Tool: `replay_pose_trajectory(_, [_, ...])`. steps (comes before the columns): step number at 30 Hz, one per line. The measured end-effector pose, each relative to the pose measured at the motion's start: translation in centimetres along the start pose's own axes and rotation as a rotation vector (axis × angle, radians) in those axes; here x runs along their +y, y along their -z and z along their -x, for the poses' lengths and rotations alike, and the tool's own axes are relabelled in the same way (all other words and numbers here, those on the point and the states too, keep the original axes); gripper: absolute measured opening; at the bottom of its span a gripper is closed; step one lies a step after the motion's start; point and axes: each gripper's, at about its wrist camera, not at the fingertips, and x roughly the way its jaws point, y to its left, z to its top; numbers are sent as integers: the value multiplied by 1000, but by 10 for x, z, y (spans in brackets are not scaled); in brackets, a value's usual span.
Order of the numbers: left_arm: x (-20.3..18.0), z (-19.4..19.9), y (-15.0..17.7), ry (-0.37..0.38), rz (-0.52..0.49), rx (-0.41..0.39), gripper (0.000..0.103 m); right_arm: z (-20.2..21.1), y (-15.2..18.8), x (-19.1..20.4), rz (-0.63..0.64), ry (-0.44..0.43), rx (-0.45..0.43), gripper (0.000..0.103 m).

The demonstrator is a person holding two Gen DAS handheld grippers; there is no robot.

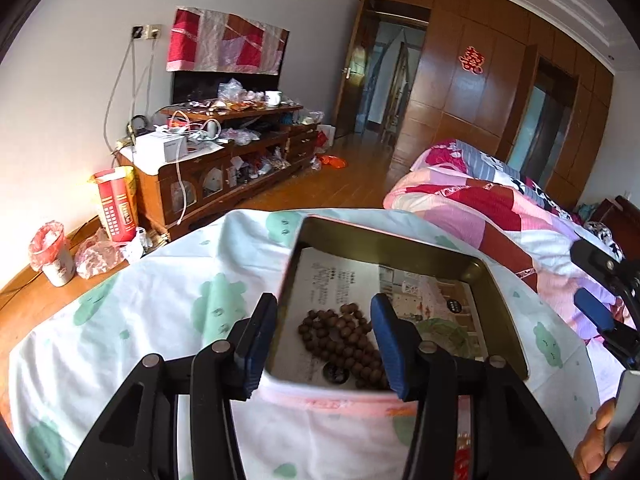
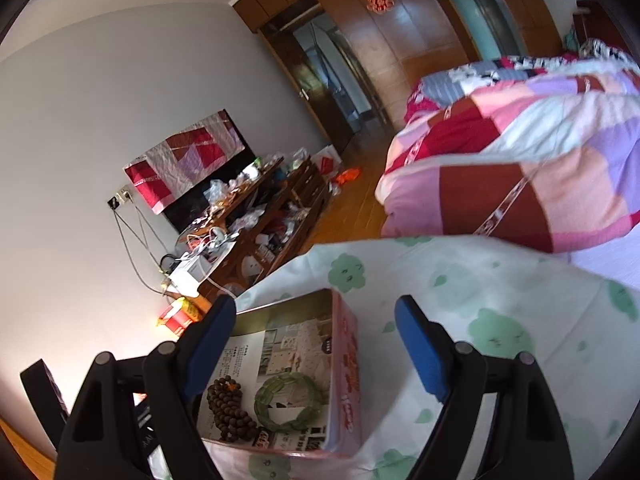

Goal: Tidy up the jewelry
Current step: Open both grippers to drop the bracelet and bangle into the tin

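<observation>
A pink tin box (image 1: pixel 392 240) lined with a printed sheet sits on the cloth-covered table (image 1: pixel 168 280). A brown bead string (image 1: pixel 344 340) lies in it; it also shows in the right wrist view (image 2: pixel 230 408) beside a green bangle (image 2: pixel 290 402). My left gripper (image 1: pixel 324 340) is open and empty, its fingers straddling the box's near left corner above the beads. My right gripper (image 2: pixel 320 344) is open and empty, over the box's (image 2: pixel 348 360) right wall; its tips show at the right edge of the left wrist view (image 1: pixel 596 312).
A bed with a pink patchwork quilt (image 1: pixel 500 208) lies right of the table. A cluttered wooden TV cabinet (image 1: pixel 224 160) stands against the far wall, with a bin (image 1: pixel 54 252) and a red bag (image 1: pixel 116 204) on the floor beside it.
</observation>
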Motion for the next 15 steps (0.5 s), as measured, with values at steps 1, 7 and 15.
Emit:
replay_pose_trajectory(1, [2,4,2,3,7,2,50,4,2,-1,7,7,-5,85])
replay_pose_trajectory(7, [0,22,21,14,-9,25,50,26,18,-6,62,59,-8,88])
replay_pose_trajectory(15, [-8,39,41,23,-51,44,50,47,38,-18,80,109,5,88])
